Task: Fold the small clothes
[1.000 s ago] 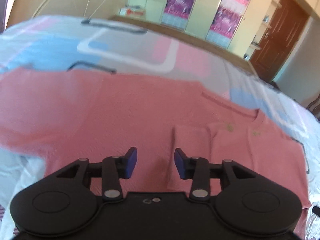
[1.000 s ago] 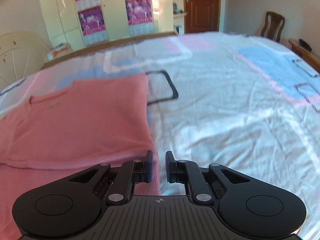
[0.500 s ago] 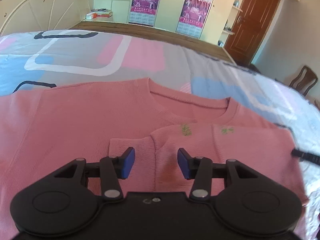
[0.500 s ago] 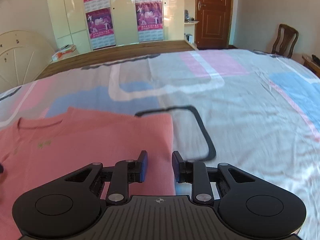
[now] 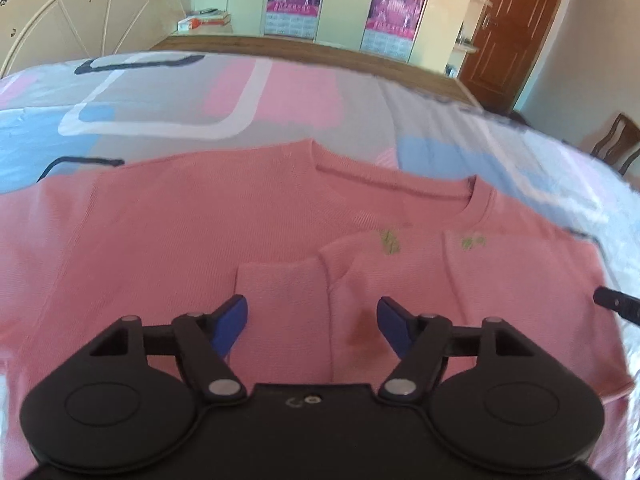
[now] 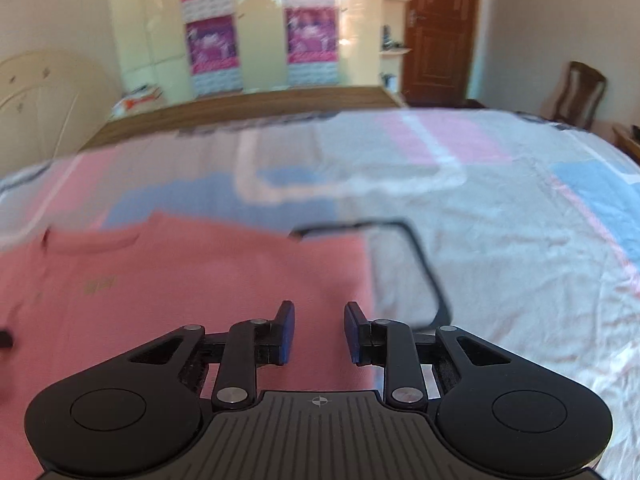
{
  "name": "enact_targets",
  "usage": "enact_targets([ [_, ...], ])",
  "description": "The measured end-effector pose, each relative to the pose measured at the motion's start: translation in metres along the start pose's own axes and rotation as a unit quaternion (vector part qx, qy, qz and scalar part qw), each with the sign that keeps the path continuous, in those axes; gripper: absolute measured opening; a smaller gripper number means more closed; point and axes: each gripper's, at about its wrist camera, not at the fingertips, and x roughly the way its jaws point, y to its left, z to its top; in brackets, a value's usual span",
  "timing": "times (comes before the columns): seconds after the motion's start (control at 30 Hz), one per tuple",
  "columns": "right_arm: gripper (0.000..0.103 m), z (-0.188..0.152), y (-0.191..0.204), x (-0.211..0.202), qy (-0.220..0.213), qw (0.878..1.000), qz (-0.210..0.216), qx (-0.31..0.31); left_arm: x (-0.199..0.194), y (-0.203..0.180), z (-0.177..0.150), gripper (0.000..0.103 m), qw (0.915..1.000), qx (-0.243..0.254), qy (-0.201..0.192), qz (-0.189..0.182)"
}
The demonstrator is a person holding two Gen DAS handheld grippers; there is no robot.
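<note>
A pink long-sleeved top (image 5: 180, 232) lies flat on the bed, neckline (image 5: 396, 188) toward the far side. Its right part is folded over the middle, with the sleeve cuff (image 5: 280, 292) lying on the body and a dark stain (image 5: 362, 328) beside it. My left gripper (image 5: 310, 326) is open and empty, hovering just above the cuff and stain. In the right wrist view the top (image 6: 180, 300) fills the lower left. My right gripper (image 6: 318, 330) is open and empty above the top's right edge. The right gripper's tip shows in the left wrist view (image 5: 616, 306).
The bed has a patterned sheet (image 6: 500, 240) of pink, blue, grey and white blocks. A wooden footboard (image 5: 304, 50), wardrobes with posters (image 6: 208, 40), a brown door (image 6: 436, 28) and a chair (image 6: 580, 92) stand beyond it.
Both grippers have opened wider. The left gripper swung right over the shirt to the folded cuff. The right gripper moved up along the shirt's right edge.
</note>
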Motion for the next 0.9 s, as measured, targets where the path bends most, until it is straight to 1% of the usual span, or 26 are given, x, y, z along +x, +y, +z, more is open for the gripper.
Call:
enact_targets([
  [0.07,0.027,-0.012,0.001,0.003,0.017,1.000,-0.012,-0.017,0.000,0.002,-0.003,0.069,0.9999,0.003,0.009,0.012],
  [0.13,0.027,-0.016,0.001,-0.004,0.017,1.000,-0.013,-0.016,-0.004,0.006,-0.005,0.069,0.9997,-0.004,0.019,0.013],
  [0.23,0.027,-0.016,0.002,-0.024,0.012,1.000,0.015,-0.005,-0.020,0.011,-0.010,0.070,0.9996,-0.010,0.019,0.018],
  [0.33,0.029,-0.017,0.017,-0.041,0.002,0.999,0.046,-0.019,-0.037,0.013,-0.016,0.070,0.9991,-0.002,0.016,0.040],
  [0.37,0.032,-0.017,0.025,-0.046,0.000,0.998,0.057,-0.022,-0.043,0.016,-0.018,0.070,0.9989,-0.001,0.015,0.045],
  [0.4,0.040,-0.018,0.031,-0.051,0.000,0.997,0.070,-0.022,-0.049,0.019,-0.020,0.070,0.9987,-0.004,0.014,0.048],
  [0.47,0.049,-0.019,0.047,-0.062,-0.004,0.995,0.101,-0.024,-0.062,0.029,-0.026,0.071,0.9984,-0.015,0.010,0.054],
  [0.57,0.050,-0.023,0.078,-0.080,-0.017,0.990,0.133,-0.050,-0.081,0.050,-0.034,0.074,0.9971,-0.036,0.002,0.067],
  [0.7,0.050,-0.031,0.123,-0.099,-0.026,0.984,0.162,-0.072,-0.101,0.090,-0.043,0.075,0.9946,-0.067,-0.007,0.079],
  [0.8,0.050,-0.039,0.152,-0.108,-0.028,0.982,0.169,-0.082,-0.111,0.126,-0.049,0.075,0.9921,-0.091,-0.009,0.086],
  [0.9,0.050,-0.046,0.181,-0.112,-0.019,0.981,0.172,-0.085,-0.119,0.166,-0.054,0.075,0.9884,-0.117,-0.009,0.097],
])
